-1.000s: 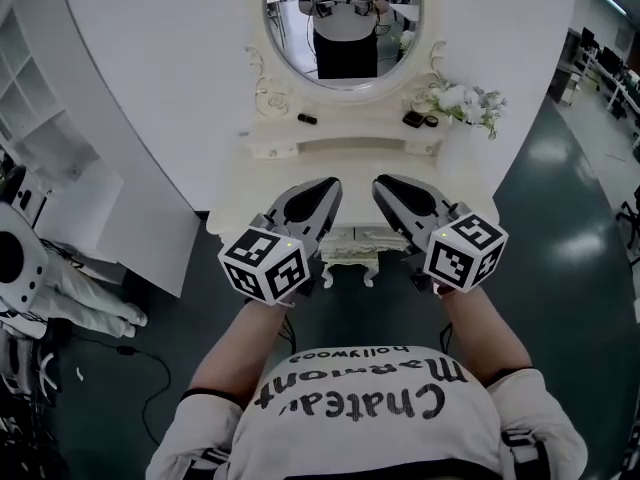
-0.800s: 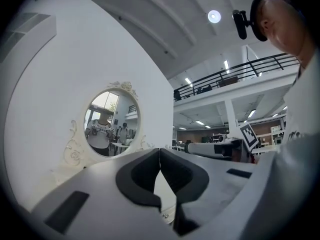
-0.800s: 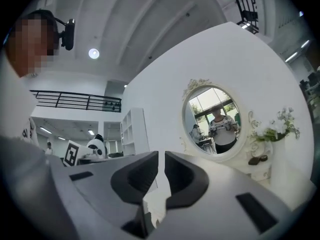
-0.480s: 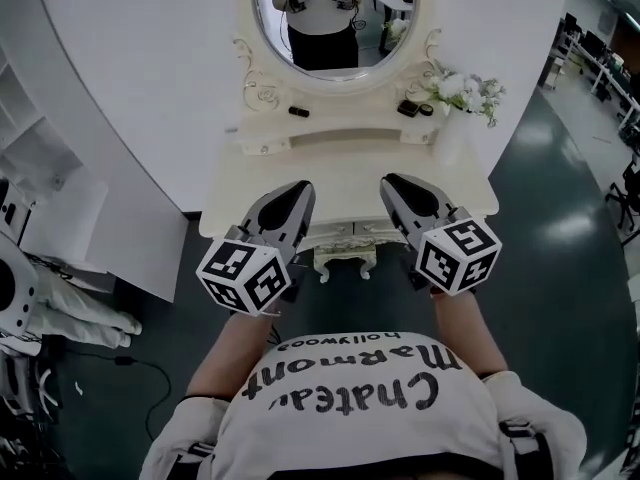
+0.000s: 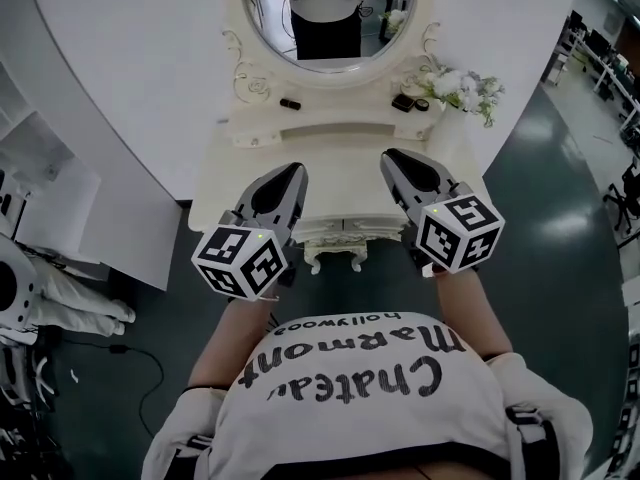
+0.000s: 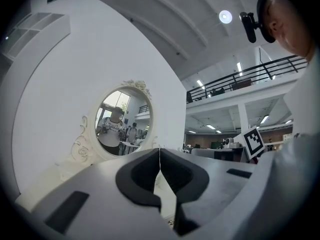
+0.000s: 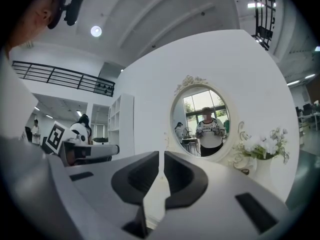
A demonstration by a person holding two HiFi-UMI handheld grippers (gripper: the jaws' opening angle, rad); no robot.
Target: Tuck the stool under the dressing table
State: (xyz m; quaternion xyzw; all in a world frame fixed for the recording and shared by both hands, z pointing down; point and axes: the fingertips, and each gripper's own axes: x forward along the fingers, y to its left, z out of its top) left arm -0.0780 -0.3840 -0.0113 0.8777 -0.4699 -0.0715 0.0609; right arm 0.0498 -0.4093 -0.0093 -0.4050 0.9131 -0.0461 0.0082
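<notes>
Cream carved stool [image 5: 335, 250] mostly under ornate cream dressing table [image 5: 340, 183], prob. a last nudge left; left gripper [image 5: 289, 171] & right gripper [image 5: 393, 158] pressed together, empty.

A white curved wall [image 5: 130, 58] filled the head view from ten to one o'clock. White open shelves [image 5: 45, 168] stood at nine o'clock. Dark glossy floor [image 5: 560, 228] spread at three o'clock, and a black cable [image 5: 120, 349] lay at eight. Overhead, a round ceiling lamp [image 6: 225, 17] shone near a railed balcony [image 6: 250, 76].
</notes>
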